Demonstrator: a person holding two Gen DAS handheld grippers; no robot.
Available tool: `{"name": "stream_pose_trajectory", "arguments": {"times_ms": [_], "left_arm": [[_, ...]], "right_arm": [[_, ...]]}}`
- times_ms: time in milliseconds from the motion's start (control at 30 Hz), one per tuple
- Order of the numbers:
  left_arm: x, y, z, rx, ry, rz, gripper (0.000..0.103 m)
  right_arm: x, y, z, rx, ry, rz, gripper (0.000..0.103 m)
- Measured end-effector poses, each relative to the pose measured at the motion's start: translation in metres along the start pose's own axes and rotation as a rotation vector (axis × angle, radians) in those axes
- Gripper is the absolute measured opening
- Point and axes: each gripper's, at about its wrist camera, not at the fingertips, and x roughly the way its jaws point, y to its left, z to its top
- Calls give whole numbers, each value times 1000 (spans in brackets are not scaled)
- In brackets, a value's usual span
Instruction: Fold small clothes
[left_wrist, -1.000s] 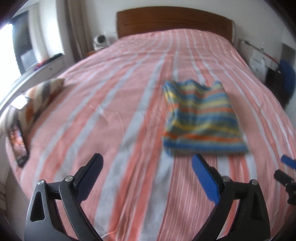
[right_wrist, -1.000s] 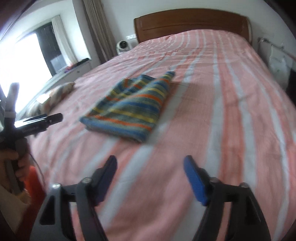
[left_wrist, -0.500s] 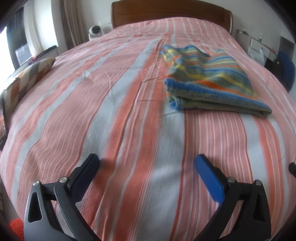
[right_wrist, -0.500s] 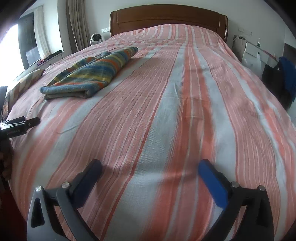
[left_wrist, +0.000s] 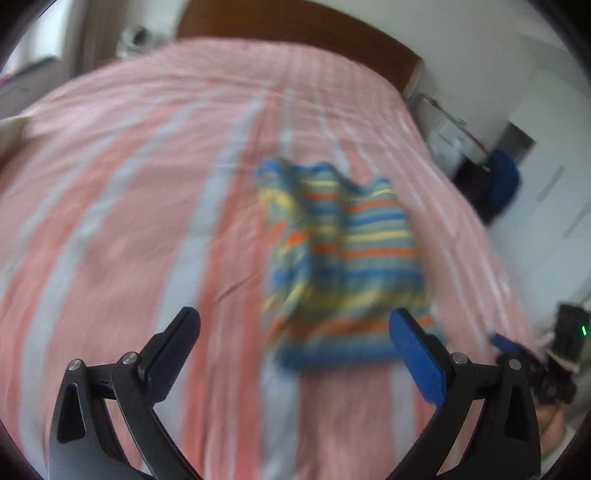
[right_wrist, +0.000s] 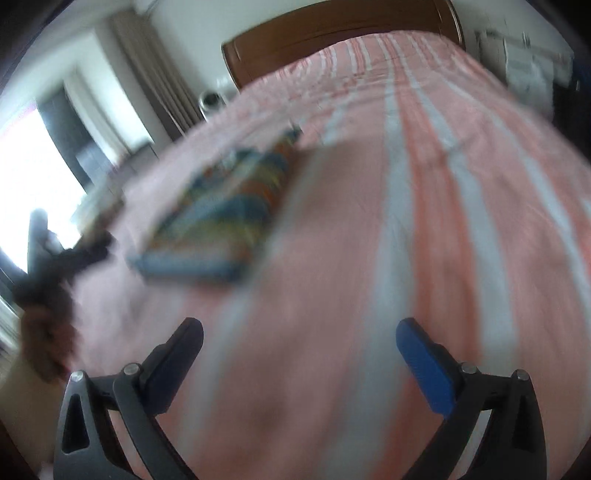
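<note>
Nearest the left wrist camera, the left gripper (left_wrist: 294, 325) stood with its jaws spread wide and nothing between them, one finger black, the other blue. Just beyond its blue finger lay the folded striped garment (left_wrist: 343, 258), flat on the bed (left_wrist: 122, 206), its near blue hem just ahead of that fingertip and not touched by it. The picture was smeared by motion, so finer folds could not be made out. Off to the right of this gripper, at the frame's edge, part of the other tool and a bit of a hand showed dimly.

In the right wrist view, the right gripper (right_wrist: 300, 326) was likewise spread to its widest, having just been opening, with only striped bedcover between its fingers. The garment lay well ahead and to the left of it, apart from both fingers. Farther left, a blurred hand (right_wrist: 44, 332) held the left tool.

Beyond the garment the pink and white bedcover ran on to a brown wooden headboard (right_wrist: 332, 33). Curtains (right_wrist: 155, 81) hung left of it.
</note>
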Motion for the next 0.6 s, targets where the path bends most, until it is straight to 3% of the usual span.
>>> {"name": "stream_pose_trajectory", "arguments": {"times_ms": [33, 100, 167, 267, 300, 367, 400, 433, 467, 533, 600], "left_arm": [[21, -1, 16, 15, 40, -1, 102], [52, 3, 37, 32, 86, 70, 101], [79, 11, 54, 27, 139, 157, 100], [102, 15, 63, 45, 198, 193, 100], [106, 14, 64, 54, 210, 197, 101], [113, 7, 65, 80, 226, 198, 95], [116, 3, 64, 91, 231, 192, 73], [118, -1, 64, 99, 235, 168, 40], [119, -7, 65, 96, 237, 114, 22], [114, -13, 65, 98, 212, 124, 13], [99, -17, 63, 110, 155, 139, 12]], "right_arm": [[10, 1, 16, 16, -8, 33, 102], [44, 3, 53, 29, 14, 86, 99], [81, 3, 79, 48, 74, 122, 89], [137, 1, 102, 118, 180, 206, 76], [160, -1, 105, 175, 225, 239, 68], [181, 4, 107, 220, 237, 262, 41], [189, 16, 109, 181, 245, 228, 35], [190, 30, 110, 103, 236, 156, 31], [188, 48, 108, -4, 230, 88, 30], [178, 90, 97, -250, 161, -86, 26], [164, 122, 83, -400, 80, -186, 25]]}}
